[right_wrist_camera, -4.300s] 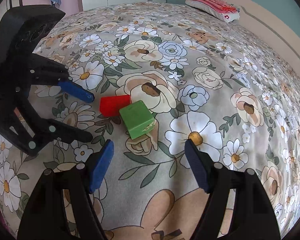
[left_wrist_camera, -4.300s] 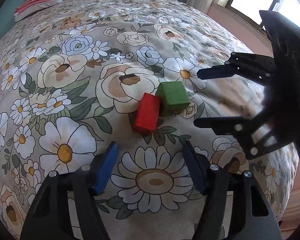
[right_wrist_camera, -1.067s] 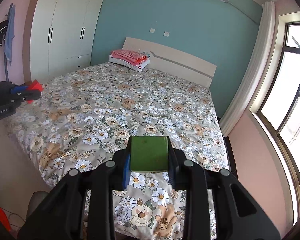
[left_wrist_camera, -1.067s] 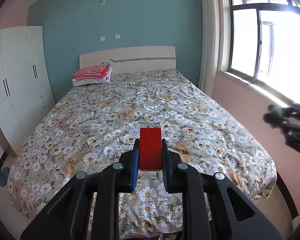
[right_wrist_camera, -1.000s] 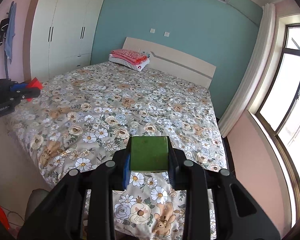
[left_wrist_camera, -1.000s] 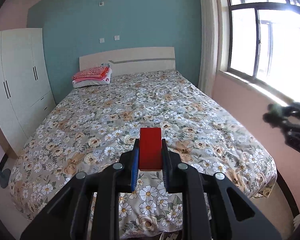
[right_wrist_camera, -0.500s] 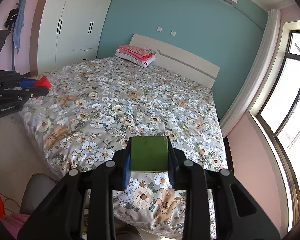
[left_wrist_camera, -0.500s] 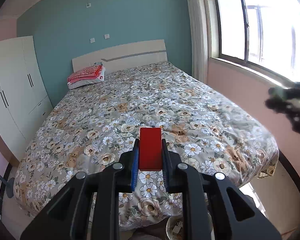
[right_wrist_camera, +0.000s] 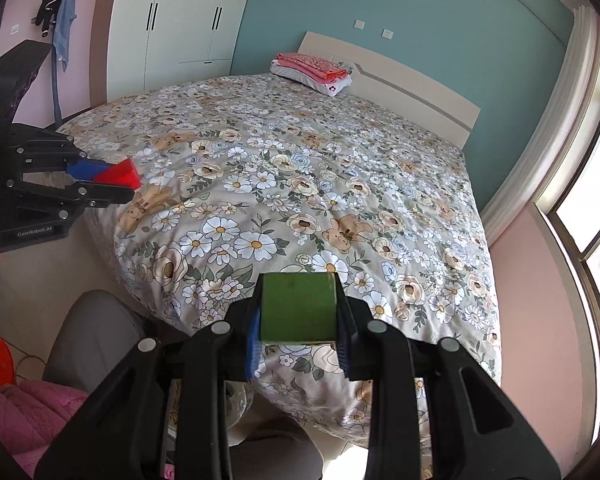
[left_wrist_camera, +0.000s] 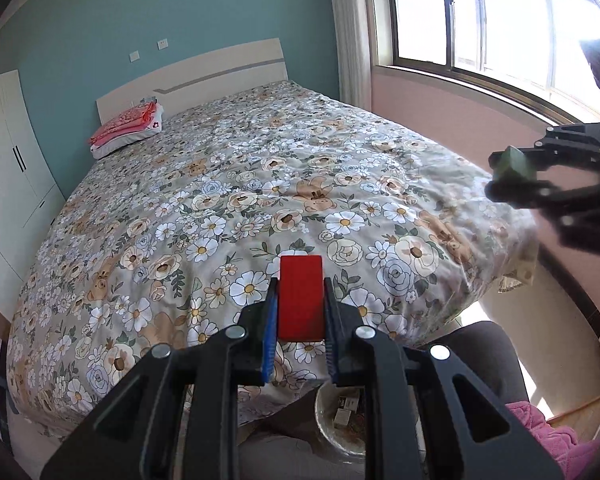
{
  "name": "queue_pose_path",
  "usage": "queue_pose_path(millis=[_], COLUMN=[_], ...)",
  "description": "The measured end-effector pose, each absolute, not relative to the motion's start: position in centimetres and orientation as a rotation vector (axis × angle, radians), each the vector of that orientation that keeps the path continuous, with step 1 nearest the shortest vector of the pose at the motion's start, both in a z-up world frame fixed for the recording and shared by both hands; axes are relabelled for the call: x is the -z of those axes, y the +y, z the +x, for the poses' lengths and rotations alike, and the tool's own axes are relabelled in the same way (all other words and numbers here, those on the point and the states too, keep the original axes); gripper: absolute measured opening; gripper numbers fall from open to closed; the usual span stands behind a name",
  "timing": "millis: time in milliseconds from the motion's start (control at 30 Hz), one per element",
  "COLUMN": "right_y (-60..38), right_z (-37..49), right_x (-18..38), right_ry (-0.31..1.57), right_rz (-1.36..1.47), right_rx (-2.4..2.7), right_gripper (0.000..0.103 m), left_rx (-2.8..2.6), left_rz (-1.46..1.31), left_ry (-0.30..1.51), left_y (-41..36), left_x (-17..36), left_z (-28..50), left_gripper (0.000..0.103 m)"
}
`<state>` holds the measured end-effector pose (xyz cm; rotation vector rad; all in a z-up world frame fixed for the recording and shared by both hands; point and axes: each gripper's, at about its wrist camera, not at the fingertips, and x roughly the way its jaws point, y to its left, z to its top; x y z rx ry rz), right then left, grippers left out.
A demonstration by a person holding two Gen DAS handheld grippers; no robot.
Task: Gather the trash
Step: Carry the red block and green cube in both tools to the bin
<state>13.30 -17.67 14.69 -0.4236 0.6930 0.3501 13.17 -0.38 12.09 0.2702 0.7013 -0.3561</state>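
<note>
My left gripper (left_wrist_camera: 301, 300) is shut on a red block (left_wrist_camera: 301, 296) and holds it in the air above the foot of the bed. My right gripper (right_wrist_camera: 299, 308) is shut on a green block (right_wrist_camera: 298, 306), also in the air over the foot of the bed. Each gripper shows in the other's view: the right one with the green block (left_wrist_camera: 514, 164) at the right edge, the left one with the red block (right_wrist_camera: 118, 174) at the left edge. Below the left gripper a round trash bin (left_wrist_camera: 332, 424) with bits of paper in it stands on the floor, partly hidden by the fingers.
The bed with its flowered cover (left_wrist_camera: 240, 200) fills both views. A folded red and white blanket (left_wrist_camera: 128, 130) lies at the headboard. White wardrobes (right_wrist_camera: 172, 28) stand left of the bed, a window (left_wrist_camera: 500, 20) to the right. A person's grey-clad legs (right_wrist_camera: 92, 344) and pink cloth (right_wrist_camera: 24, 412) are below.
Both grippers picked the blocks off the bed, pulled back from it and now tilt downward. The bed's foot, the floor and the bin have come into view.
</note>
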Motion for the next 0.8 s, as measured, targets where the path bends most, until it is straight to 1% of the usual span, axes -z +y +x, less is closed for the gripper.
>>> queue_pose_path(millis=[133,567,800], right_y=[-17.2,-14.6,-14.5], right_z=[13.3,13.3,14.5], right_x=[-11.1,3.5,11.5], right_ry=[0.753,1.018,1.175], right_rz=[-0.415,-0.401,-0.33], right_rx=[-0.385,-0.493,-0.516], right_gripper=[0.031,0.031,0.031], left_rx=[0.374,0.426,0.438], left_rz=[0.29,0.268,0.241], left_ry=[0.744,0.998,1.152], left_y=[-0.9,-1.6,-2.1], left_x=[-8.6,4.3,11.6], left_z=[12.7,14.0,15.2], left_gripper=[0.022,0.022,0.022])
